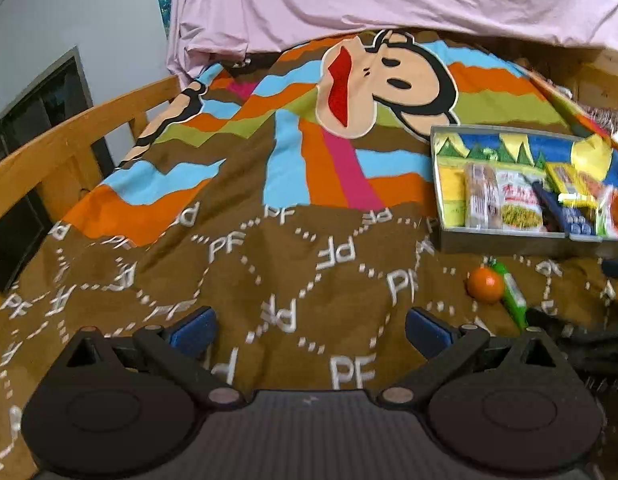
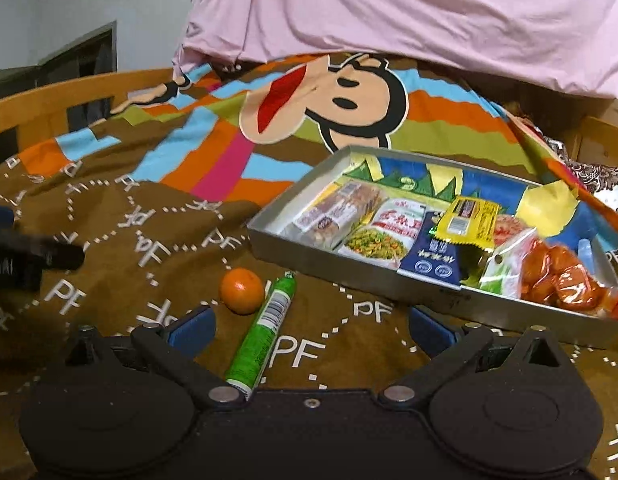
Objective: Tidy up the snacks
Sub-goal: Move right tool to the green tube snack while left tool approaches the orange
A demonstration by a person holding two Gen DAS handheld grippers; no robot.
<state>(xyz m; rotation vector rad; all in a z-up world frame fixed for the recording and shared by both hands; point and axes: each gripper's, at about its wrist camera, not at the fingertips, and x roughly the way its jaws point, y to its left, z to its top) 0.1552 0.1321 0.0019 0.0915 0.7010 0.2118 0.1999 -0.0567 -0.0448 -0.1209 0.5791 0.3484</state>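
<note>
Right wrist: round orange (image 2: 241, 290) beside green foil tube (image 2: 265, 330).

The brown blanket (image 2: 121, 184) on the bed has white letters "PF" printed on it again and again, joined by dotted white lines. The green tube snack (image 2: 265, 328) shows a white barcode patch, but its numbers are too small to read. The white snack packet (image 2: 383, 232) in the tray (image 2: 349, 276) has red Chinese writing, too blurry to read. The yellow packet (image 2: 469, 220) also has a barcode label.
</note>
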